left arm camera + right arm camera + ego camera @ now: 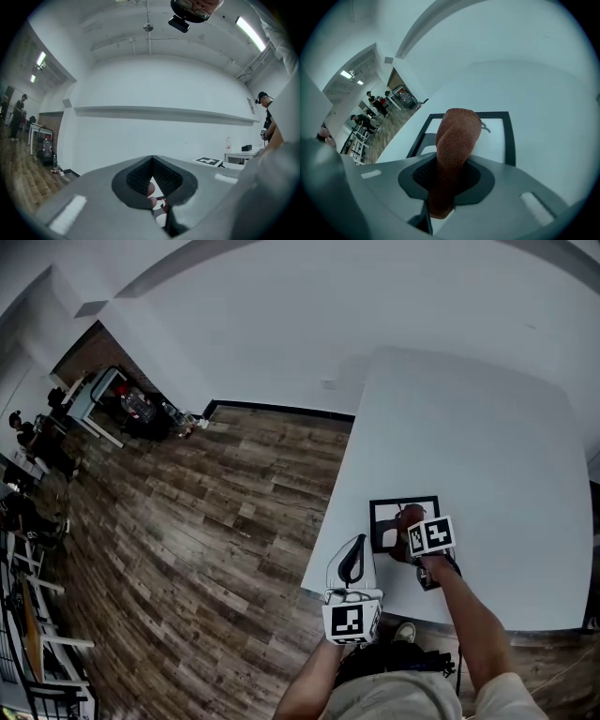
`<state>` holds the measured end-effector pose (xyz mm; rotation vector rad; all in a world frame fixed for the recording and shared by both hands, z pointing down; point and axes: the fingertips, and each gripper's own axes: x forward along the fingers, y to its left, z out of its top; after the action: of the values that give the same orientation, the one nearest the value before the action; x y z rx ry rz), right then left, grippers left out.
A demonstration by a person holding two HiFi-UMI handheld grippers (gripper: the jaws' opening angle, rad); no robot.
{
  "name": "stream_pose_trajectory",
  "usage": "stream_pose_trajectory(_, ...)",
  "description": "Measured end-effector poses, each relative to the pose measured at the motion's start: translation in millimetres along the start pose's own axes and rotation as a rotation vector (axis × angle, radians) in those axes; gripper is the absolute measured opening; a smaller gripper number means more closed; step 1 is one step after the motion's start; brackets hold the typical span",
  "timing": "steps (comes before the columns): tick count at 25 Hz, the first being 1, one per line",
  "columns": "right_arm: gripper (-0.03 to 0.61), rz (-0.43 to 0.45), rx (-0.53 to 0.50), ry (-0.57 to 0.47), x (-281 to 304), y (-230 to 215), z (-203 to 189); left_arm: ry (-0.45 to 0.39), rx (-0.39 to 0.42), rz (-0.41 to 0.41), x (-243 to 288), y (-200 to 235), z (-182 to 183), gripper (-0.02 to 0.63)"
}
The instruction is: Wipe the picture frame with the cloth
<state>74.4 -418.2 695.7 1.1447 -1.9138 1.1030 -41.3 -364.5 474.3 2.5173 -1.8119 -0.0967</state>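
**A:** Count them for me.

**B:** One black-framed picture frame (405,502); one rust-brown knitted cloth (457,140); two hand-held grippers, one in each of the person's hands.

**A:** And how do the grippers stand?

**B:** The right gripper (405,542) has its jaws clamped on the cloth; the cloth's free end sticks out forward over the frame, though I cannot tell whether it touches. The left gripper (352,563) has its jaws closed together with nothing between them; it sits near the frame's left side, apart from it, and its own view looks up at wall and ceiling.

**A:** Where does the frame lie?

**B:** Flat on a white table (487,427), close to the near edge and towards the near left corner.

**A:** The room?

**B:** A wood-plank floor (216,521) left of the table; a plain white wall (281,324) behind; desks and several people (28,442) far off at the left.

**A:** Anything in the way?

**B:** The cloth and right gripper cover the frame's near right part in the head view; in the right gripper view the cloth hides the frame's middle.
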Motion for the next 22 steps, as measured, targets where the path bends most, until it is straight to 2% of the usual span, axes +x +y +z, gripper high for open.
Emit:
stream_pose_trajectory(12,0.103,-0.114,0.013,0.005,-34,-67,-11,-0.002,-0.014,-0.021,0,-11,1,0.000)
stream_pose_trajectory(22,0.103,-0.119,0.020,0.001,-39,-74,-11,-0.003,-0.011,-0.027,2,-12,0,0.000)
